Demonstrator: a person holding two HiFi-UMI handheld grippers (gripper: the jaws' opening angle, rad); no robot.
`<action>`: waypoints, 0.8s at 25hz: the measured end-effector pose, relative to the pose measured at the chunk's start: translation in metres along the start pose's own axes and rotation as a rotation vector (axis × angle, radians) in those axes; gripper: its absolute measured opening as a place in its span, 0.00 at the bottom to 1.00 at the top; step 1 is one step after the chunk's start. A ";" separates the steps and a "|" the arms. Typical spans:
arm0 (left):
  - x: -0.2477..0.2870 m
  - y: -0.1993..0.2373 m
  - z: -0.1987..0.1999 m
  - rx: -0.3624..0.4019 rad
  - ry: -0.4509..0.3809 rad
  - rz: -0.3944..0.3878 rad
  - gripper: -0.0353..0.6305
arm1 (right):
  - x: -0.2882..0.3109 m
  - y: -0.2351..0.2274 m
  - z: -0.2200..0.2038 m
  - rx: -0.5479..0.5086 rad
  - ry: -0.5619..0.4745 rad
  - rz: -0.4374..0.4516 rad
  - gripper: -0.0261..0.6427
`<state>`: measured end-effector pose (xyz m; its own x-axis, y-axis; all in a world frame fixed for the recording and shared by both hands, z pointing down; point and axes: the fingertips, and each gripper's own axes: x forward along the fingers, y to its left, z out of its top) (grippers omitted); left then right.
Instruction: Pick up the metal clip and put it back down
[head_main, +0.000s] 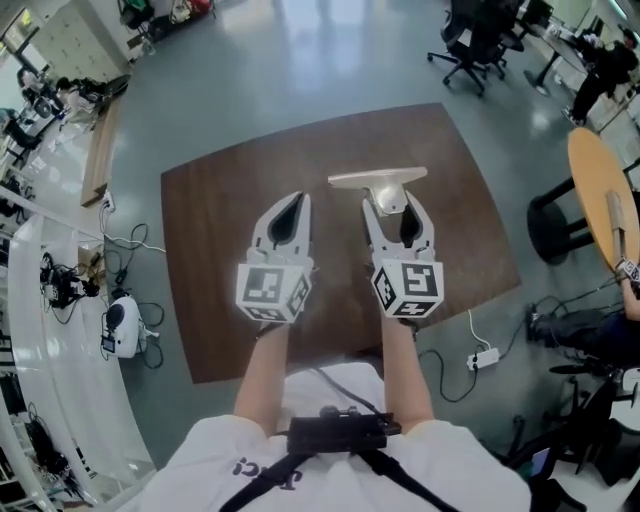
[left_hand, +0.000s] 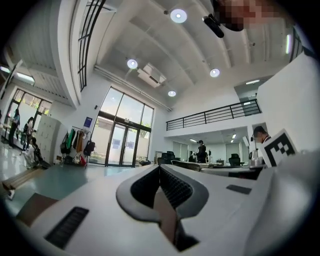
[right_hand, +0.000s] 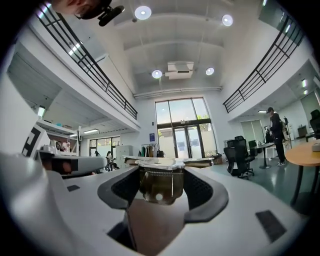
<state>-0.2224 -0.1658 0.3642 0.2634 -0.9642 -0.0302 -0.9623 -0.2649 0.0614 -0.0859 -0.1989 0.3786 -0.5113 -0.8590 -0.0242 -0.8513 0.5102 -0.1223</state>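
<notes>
The metal clip (head_main: 378, 180) is a wide silvery bar with a flat handle, held over the far side of the brown table (head_main: 215, 260). My right gripper (head_main: 389, 206) is shut on the clip's handle. In the right gripper view the clip (right_hand: 159, 184) stands between the dark pads (right_hand: 202, 192), its bar lying across the tips of my right gripper (right_hand: 160, 171). My left gripper (head_main: 299, 202) hovers beside it to the left, jaws together with nothing in them. The left gripper view shows my left gripper (left_hand: 160, 169) shut and pointing level across the room.
Black office chairs (head_main: 478, 45) stand beyond the table's far right corner. A round wooden table (head_main: 598, 195) is at the right, with a person's arm at its edge. A power strip (head_main: 483, 357) and cables lie on the floor; a white device (head_main: 120, 325) sits at the left.
</notes>
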 end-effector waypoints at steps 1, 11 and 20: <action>-0.001 0.003 0.006 0.034 -0.005 0.007 0.07 | 0.003 0.004 0.006 -0.004 -0.007 0.011 0.46; 0.006 0.010 0.039 0.009 -0.077 0.048 0.07 | 0.011 0.003 0.049 -0.046 -0.066 0.064 0.46; 0.052 -0.036 0.034 -0.016 -0.073 0.018 0.07 | 0.010 -0.047 0.073 -0.059 -0.083 0.103 0.46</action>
<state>-0.1762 -0.2057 0.3264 0.2400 -0.9654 -0.1018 -0.9655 -0.2483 0.0784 -0.0420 -0.2345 0.3118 -0.5867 -0.8014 -0.1164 -0.8016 0.5952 -0.0569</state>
